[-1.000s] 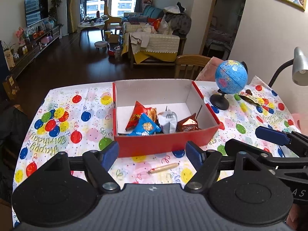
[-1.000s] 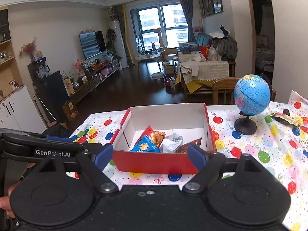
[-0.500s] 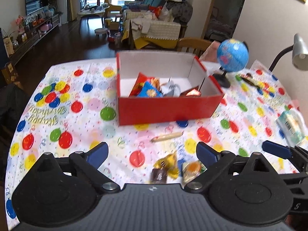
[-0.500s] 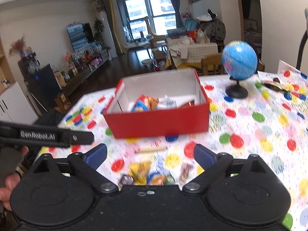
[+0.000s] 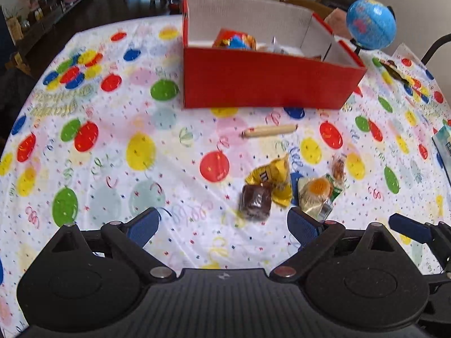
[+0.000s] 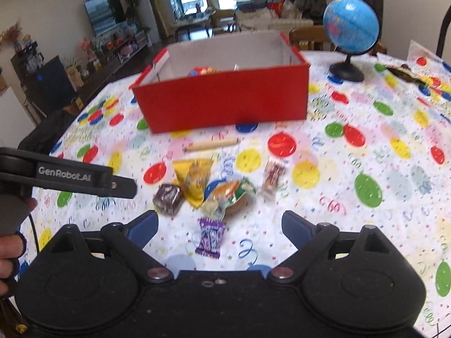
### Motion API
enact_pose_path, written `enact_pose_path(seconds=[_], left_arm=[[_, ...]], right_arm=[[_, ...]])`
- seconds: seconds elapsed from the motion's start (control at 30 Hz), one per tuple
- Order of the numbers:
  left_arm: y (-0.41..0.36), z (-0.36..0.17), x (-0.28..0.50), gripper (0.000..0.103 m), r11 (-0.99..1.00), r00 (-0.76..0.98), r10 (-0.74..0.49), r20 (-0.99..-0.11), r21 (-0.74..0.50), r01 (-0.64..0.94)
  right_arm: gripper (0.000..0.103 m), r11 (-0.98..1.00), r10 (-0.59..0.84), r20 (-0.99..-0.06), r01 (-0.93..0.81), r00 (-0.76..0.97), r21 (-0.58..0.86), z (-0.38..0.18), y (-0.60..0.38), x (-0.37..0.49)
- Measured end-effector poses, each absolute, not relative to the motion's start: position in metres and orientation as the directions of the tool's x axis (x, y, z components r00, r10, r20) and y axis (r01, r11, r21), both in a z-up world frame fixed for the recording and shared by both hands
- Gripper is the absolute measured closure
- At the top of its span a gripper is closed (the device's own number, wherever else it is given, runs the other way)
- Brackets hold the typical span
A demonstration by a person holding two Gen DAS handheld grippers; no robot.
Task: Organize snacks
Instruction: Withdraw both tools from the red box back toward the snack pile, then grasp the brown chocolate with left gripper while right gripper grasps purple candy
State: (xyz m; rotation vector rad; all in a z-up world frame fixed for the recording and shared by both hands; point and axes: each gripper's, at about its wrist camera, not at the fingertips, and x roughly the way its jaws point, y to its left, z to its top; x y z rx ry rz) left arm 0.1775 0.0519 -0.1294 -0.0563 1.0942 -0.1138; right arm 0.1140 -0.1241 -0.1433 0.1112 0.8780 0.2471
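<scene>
A red cardboard box [image 5: 267, 84] [image 6: 225, 101] stands open on the balloon tablecloth with several snack packets [image 5: 235, 40] inside. Loose snacks lie in front of it: a yellow bag [image 5: 270, 177] [image 6: 193, 180], a brown square packet [image 5: 255, 201] [image 6: 167, 198], an orange-green packet [image 5: 317, 194] [image 6: 231, 194], a small reddish packet [image 6: 273, 176] and a purple candy [image 6: 211, 238]. My left gripper [image 5: 222, 225] is open and empty, just short of the brown packet. My right gripper [image 6: 220, 225] is open with jaws closing; the purple candy lies in the gap, untouched.
A thin tan stick [image 5: 269, 131] [image 6: 211, 144] lies between box and snacks. A blue globe [image 5: 369, 28] [image 6: 351, 24] stands at the back right, a dark wrapper [image 6: 406, 71] beyond it. A pale package [image 5: 444, 146] sits at the right edge. A hand [image 6: 8, 253] holds the left gripper.
Both grippers have sunk and tipped down toward the cloth. The box has slid up in both views and the loose snacks have come into sight. Both jaws stand wider than a second ago.
</scene>
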Motion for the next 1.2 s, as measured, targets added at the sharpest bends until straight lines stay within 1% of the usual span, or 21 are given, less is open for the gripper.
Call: enact_pose_path(seconds=[0.13, 0.2, 0.27, 0.47, 0.6, 0.87, 0.93, 1.03, 1.07, 1.17, 1.2], left_arm=[[0.045, -0.141, 0.181, 0.005, 0.995, 0.443, -0.093, -0.892, -0.064, 0.080], [0.043, -0.147, 0.185, 0.005, 0.995, 0.433, -0.088, -0.897, -0.063, 0.072], [0.041, -0.153, 0.189, 0.005, 0.996, 0.420, -0.088, -0.903, -0.066, 0.066], [0.032, -0.165, 0.200, 0.005, 0.998, 0.419, -0.055, -0.906, -0.036, 0.053], [0.025, -0.172, 0.204, 0.005, 0.998, 0.405, -0.052, -0.913, -0.031, 0.059], [0.017, -0.177, 0.212, 0.006, 0.997, 0.413, -0.049, -0.909, -0.018, 0.080], [0.017, -0.179, 0.213, 0.006, 0.997, 0.417, -0.044, -0.908, -0.013, 0.076], [0.017, -0.180, 0.214, 0.007, 0.997, 0.415, -0.042, -0.909, -0.012, 0.074], [0.017, -0.181, 0.214, 0.008, 0.997, 0.415, -0.047, -0.908, -0.017, 0.075], [0.015, -0.181, 0.213, 0.018, 0.996, 0.412, -0.054, -0.910, -0.021, 0.083], [0.014, -0.182, 0.213, 0.022, 0.996, 0.411, -0.050, -0.910, -0.017, 0.083]], right_arm=[[0.016, 0.963, 0.267, -0.772, -0.194, 0.577, 0.189, -0.155, -0.117, 0.117], [0.020, 0.961, 0.273, -0.782, -0.203, 0.560, 0.190, -0.161, -0.115, 0.119], [0.025, 0.958, 0.279, -0.789, -0.213, 0.547, 0.191, -0.166, -0.114, 0.123], [0.035, 0.949, 0.297, -0.800, -0.255, 0.521, 0.186, -0.175, -0.107, 0.133], [0.038, 0.943, 0.308, -0.805, -0.274, 0.506, 0.189, -0.180, -0.104, 0.139], [0.057, 0.933, 0.319, -0.811, -0.312, 0.491, 0.179, -0.189, -0.097, 0.145], [0.059, 0.932, 0.320, -0.811, -0.316, 0.490, 0.177, -0.190, -0.097, 0.145], [0.067, 0.932, 0.318, -0.811, -0.317, 0.490, 0.174, -0.190, -0.097, 0.146], [0.070, 0.933, 0.317, -0.812, -0.316, 0.490, 0.174, -0.190, -0.097, 0.146], [0.077, 0.935, 0.315, -0.811, -0.309, 0.492, 0.175, -0.190, -0.099, 0.146], [0.077, 0.936, 0.312, -0.812, -0.304, 0.494, 0.175, -0.190, -0.100, 0.146]])
